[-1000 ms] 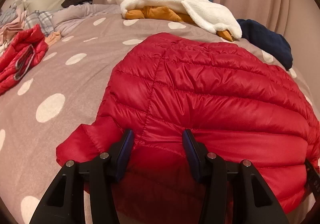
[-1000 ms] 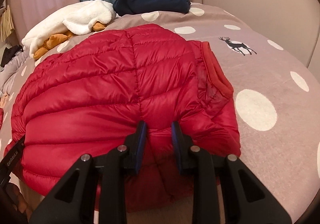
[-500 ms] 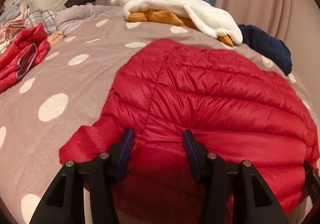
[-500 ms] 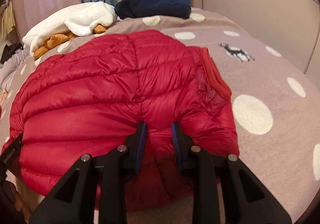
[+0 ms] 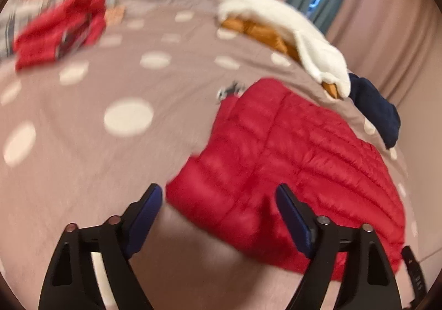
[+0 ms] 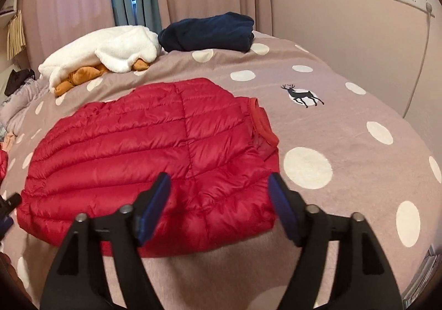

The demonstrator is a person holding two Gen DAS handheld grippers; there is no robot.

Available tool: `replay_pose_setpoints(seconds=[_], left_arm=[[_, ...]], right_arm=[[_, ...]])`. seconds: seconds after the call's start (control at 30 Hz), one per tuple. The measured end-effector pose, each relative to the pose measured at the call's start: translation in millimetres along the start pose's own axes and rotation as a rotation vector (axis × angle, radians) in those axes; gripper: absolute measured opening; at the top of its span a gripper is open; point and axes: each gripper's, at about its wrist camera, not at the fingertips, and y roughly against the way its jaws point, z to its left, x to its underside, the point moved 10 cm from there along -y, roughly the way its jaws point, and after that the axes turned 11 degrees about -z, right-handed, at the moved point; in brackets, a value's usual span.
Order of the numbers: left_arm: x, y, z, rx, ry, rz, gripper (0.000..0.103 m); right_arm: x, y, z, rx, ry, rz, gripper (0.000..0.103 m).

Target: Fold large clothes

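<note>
The red quilted down jacket (image 6: 154, 149) lies flat on the polka-dot bedspread (image 6: 345, 144), apparently folded over into a compact puffy slab with its collar at the right edge; one further fold may remain. Both the left gripper (image 5: 218, 205) and right gripper (image 6: 219, 194) hover at its near edge, jaws wide and holding nothing.

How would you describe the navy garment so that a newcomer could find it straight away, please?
Start at the polka-dot bedspread and look to its far edge by the curtains. The navy garment lies folded there, right of the white fleece; it is the only dark blue piece.
</note>
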Motion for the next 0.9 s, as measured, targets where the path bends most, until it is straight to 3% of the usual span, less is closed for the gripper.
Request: replay_pose_setpoints(seconds=[0.1, 0.23, 0.33, 0.37, 0.43, 0.57, 0.63, 0.67, 0.7, 0.8, 0.9], left_arm=[[25, -14, 9, 0.071, 0.133, 0.147, 0.091], [31, -13, -3, 0.146, 0.120, 0.139, 0.099], [44, -15, -36, 0.327, 0.132, 0.237, 0.099], [50, -17, -51, 0.412, 0.167, 0.291, 0.099], [52, -23, -64, 0.492, 0.244, 0.331, 0.099], [38, -41, -68, 0.504, 0.369, 0.284, 0.099], [33, -49, -70, 0.494, 0.364, 0.276, 0.096], [31, -55, -72, 0.459, 0.335, 0.261, 0.090], [30, -59, -71, 0.425, 0.306, 0.247, 0.074], [28, -65, -72, 0.365, 0.220, 0.174, 0.063], [28, -65, -74, 0.311, 0.109, 0.105, 0.058]], right_arm=[[-1, 7, -4, 0.007, -0.015, -0.013, 0.086], [2, 8, -7, 0.009, -0.016, -0.005, 0.087], [7, 4, -11, 0.015, -0.023, 0.014, 0.087], [9, 2, -13, 0.014, -0.030, 0.021, 0.087], [12, -2, -14, 0.010, -0.047, 0.033, 0.087], [21, -12, -17, 0.013, -0.048, 0.063, 0.087], [27, -19, -18, 0.018, -0.035, 0.081, 0.087], [30, -22, -19, 0.022, -0.030, 0.091, 0.087], [35, -26, -21, 0.028, -0.030, 0.109, 0.086], [47, -35, -26, -0.007, -0.101, 0.138, 0.085], [54, -41, -29, -0.031, -0.137, 0.159, 0.082]])
